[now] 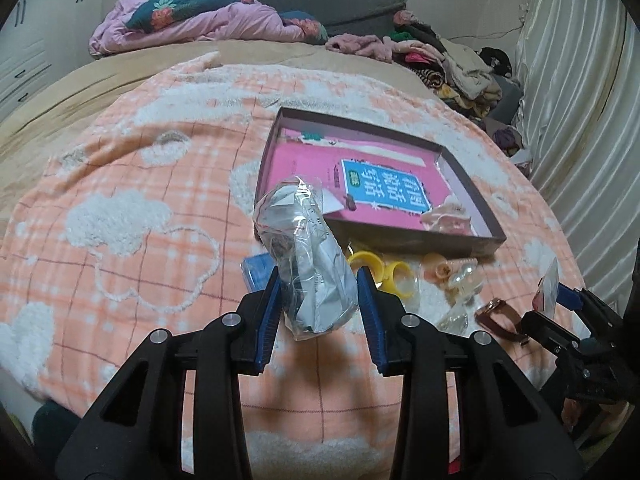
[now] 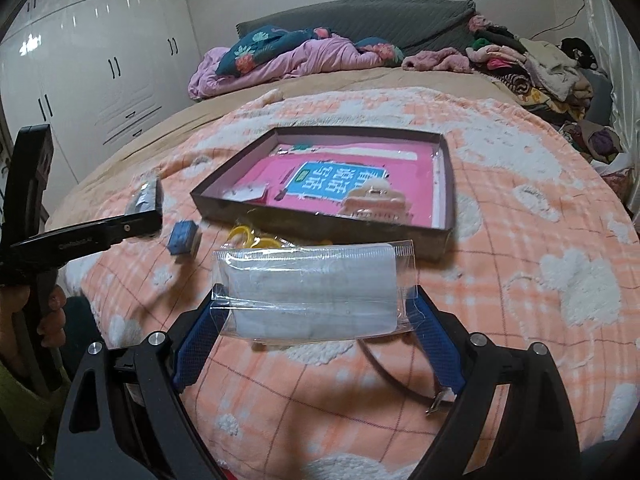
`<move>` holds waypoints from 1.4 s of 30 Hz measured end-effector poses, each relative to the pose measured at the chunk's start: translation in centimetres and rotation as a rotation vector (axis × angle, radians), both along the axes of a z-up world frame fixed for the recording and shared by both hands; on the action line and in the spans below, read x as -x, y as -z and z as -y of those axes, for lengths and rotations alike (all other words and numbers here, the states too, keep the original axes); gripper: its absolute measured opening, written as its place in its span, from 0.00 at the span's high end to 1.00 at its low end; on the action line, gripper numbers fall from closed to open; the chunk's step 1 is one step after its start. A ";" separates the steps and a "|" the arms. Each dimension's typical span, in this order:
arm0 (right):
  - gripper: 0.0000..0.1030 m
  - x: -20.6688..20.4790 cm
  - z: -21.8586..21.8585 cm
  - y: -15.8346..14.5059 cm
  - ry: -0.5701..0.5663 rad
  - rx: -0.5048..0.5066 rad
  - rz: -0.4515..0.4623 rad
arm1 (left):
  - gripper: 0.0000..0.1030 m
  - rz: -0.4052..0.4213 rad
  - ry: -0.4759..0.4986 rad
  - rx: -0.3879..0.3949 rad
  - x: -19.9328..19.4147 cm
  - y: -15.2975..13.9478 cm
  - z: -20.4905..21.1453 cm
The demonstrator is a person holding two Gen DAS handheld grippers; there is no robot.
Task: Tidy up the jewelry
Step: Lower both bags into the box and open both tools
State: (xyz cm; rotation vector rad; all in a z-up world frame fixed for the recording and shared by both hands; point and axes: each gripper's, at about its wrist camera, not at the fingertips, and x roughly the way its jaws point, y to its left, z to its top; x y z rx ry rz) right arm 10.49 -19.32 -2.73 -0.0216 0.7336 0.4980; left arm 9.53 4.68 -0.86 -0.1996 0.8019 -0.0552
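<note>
My left gripper (image 1: 318, 284) is shut on a crumpled clear plastic bag (image 1: 306, 248) with dark jewelry inside, held above the blanket in front of the dark shallow box (image 1: 404, 240). My right gripper (image 2: 316, 312) is shut on a flat clear zip bag (image 2: 316, 292) with a white card inside, held across both fingers in front of the box (image 2: 320, 222). A pink hair claw (image 2: 374, 202) lies inside the box. Yellow rings (image 1: 378, 270), a blue small box (image 2: 183, 237), clear hair clips (image 1: 460, 280) and a brown strap (image 1: 500, 320) lie on the blanket.
The box holds a pink booklet (image 1: 360, 176) and sits on an orange plaid blanket (image 1: 120, 200) on a bed. Piled clothes (image 1: 448, 60) and bedding (image 1: 200, 20) lie at the far end. White wardrobes (image 2: 88, 72) stand left, a curtain (image 1: 580, 100) right.
</note>
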 end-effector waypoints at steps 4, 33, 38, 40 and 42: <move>0.14 -0.4 0.7 -0.8 0.018 -0.004 0.022 | 0.72 0.014 0.008 -0.001 -0.4 -0.7 0.3; 0.14 -7.3 4.3 -6.9 0.106 -0.015 0.163 | 0.72 0.087 0.091 -0.056 -8.0 -4.0 5.3; 0.14 -8.7 3.8 -7.0 0.100 -0.018 0.157 | 0.72 0.073 0.091 -0.063 -9.2 -3.6 5.3; 0.14 -9.3 3.6 -7.1 0.100 -0.017 0.155 | 0.72 0.066 0.091 -0.060 -9.6 -3.4 5.3; 0.14 -10.1 3.3 -7.3 0.097 -0.016 0.151 | 0.72 0.060 0.090 -0.064 -10.0 -3.1 5.4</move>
